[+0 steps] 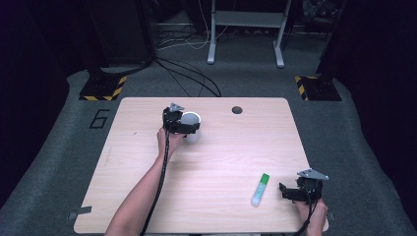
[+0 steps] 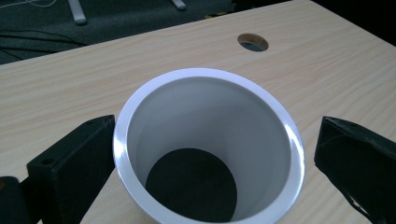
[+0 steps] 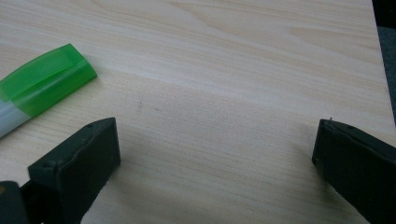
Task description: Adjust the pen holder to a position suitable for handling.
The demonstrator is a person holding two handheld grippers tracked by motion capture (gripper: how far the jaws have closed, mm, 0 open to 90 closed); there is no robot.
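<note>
Two risks stood out: the left gripper (image 2: 205,154), jaws spread with the white cup (image 2: 205,140) between them, touched only one side and could tip it. The right gripper (image 3: 215,158) gaped empty, the green-capped tube (image 3: 42,86) beyond its left finger, easily nudged into rolling.

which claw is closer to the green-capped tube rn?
Right. The right claw sits open just beside the green-capped tube at the table's near edge; the left claw is far across, open around the white cup.

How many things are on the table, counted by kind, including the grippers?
White cup: 1
Glue stick with green cap: 1
Gripper: 2, the left gripper and the right gripper
Total: 4
</note>
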